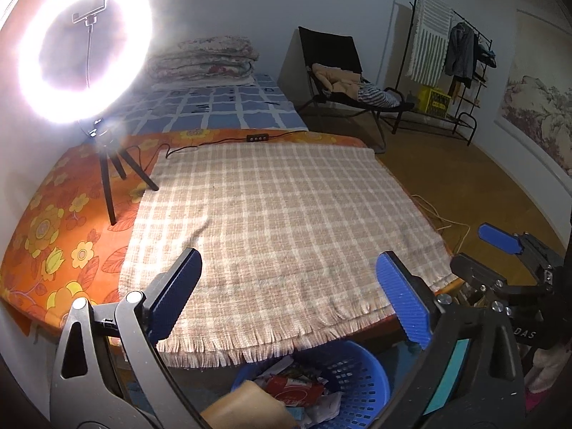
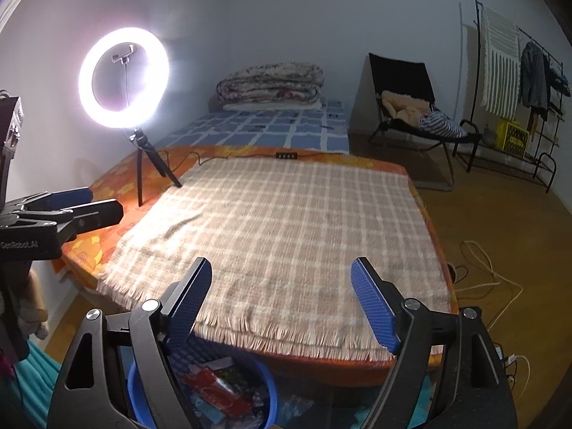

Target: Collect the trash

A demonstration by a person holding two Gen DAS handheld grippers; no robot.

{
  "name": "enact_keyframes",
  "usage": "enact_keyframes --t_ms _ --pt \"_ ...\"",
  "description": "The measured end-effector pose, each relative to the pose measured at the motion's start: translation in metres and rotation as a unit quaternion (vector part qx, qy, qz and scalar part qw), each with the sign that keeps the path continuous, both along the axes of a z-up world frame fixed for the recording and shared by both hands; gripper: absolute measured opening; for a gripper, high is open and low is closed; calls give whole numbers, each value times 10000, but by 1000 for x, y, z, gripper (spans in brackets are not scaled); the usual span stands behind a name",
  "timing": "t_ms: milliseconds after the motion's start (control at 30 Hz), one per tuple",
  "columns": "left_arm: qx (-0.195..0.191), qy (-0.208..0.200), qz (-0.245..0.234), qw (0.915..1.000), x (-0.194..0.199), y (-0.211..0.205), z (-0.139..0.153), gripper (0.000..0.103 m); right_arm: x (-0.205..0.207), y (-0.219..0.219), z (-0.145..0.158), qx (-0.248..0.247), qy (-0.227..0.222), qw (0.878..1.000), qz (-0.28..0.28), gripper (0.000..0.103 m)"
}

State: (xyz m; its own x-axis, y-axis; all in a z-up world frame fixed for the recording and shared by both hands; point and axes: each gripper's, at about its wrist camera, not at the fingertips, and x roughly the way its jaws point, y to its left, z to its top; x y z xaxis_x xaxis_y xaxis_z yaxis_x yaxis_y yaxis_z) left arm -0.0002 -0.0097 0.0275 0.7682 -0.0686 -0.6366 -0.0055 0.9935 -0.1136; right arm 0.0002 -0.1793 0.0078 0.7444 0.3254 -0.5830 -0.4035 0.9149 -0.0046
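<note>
Left gripper point(image 1: 287, 295) and right gripper point(image 2: 280, 298), both with jaws spread and empty, above a blue basket point(image 1: 352, 375) of trash point(image 1: 298, 391) at the edge of a checked cloth point(image 1: 282, 214); the left body reads "GenRobot.AI"; ring light point(image 2: 123, 77) behind

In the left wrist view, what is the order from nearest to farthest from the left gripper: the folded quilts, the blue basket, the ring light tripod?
From the left gripper, jaws open and empty:
1. Blue basket, just below the fingers, at the table's near edge, holding trash.
2. Ring light tripod, on the left of the table, on the orange cloth.
3. Folded quilts, on the bed behind the table.
</note>
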Motion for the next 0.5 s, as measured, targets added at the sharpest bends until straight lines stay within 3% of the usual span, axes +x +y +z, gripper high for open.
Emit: enact_keyframes --t_ms 200,500 --pt "115 -97 49 9999 -4 -3 4 100 5 -1 1 219 8 9998 -20 80" --pt "-44 -32 126 9999 -5 8 2 100 6 6 1 211 -66 9998 20 81"
